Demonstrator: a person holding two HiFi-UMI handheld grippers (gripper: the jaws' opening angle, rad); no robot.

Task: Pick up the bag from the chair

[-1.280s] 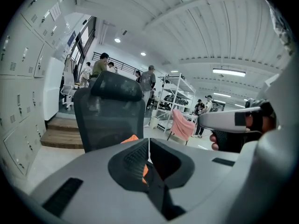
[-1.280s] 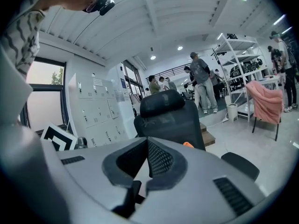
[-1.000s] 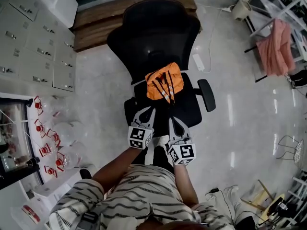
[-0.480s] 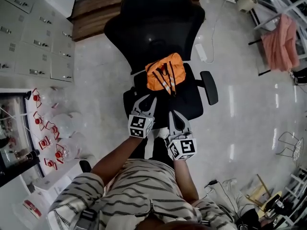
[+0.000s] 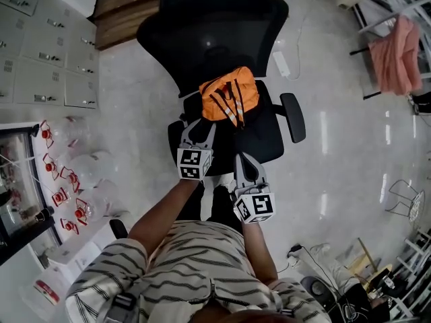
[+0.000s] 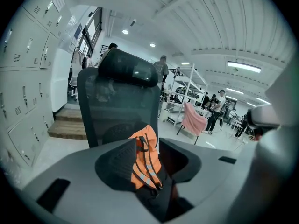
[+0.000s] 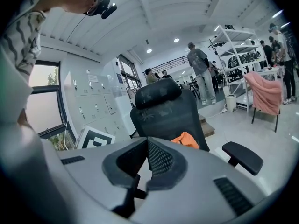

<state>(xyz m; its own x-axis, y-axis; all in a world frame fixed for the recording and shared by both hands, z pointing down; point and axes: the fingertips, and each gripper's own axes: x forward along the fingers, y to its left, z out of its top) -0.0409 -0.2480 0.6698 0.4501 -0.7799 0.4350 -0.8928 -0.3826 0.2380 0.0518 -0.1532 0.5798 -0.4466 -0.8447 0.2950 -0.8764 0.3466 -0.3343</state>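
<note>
An orange bag [image 5: 229, 101] with dark, reflective-striped straps lies on the seat of a black office chair [image 5: 269, 147], up against its backrest. My left gripper [image 5: 201, 125] is open at the seat's front left, just short of the bag. In the left gripper view the bag [image 6: 145, 160] shows through the gap of the left gripper [image 6: 147, 143], with nothing gripped. My right gripper [image 5: 244, 160] is shut and empty, held back over the seat's front edge. In the right gripper view only the bag's top [image 7: 186, 139] peeks over the right gripper [image 7: 146, 141].
The chair's armrest [image 5: 293, 116] sticks out on the right. Grey lockers [image 5: 47, 52] and wooden steps [image 5: 128, 19] stand at the back left. A stand with red-tagged glassware [image 5: 64, 187] is at the left. A pink cloth [image 5: 394, 56] hangs on a rack at the far right. People stand in the background.
My left gripper has moved forward, closer to the bag. The right gripper has stayed back near the seat's front edge.
</note>
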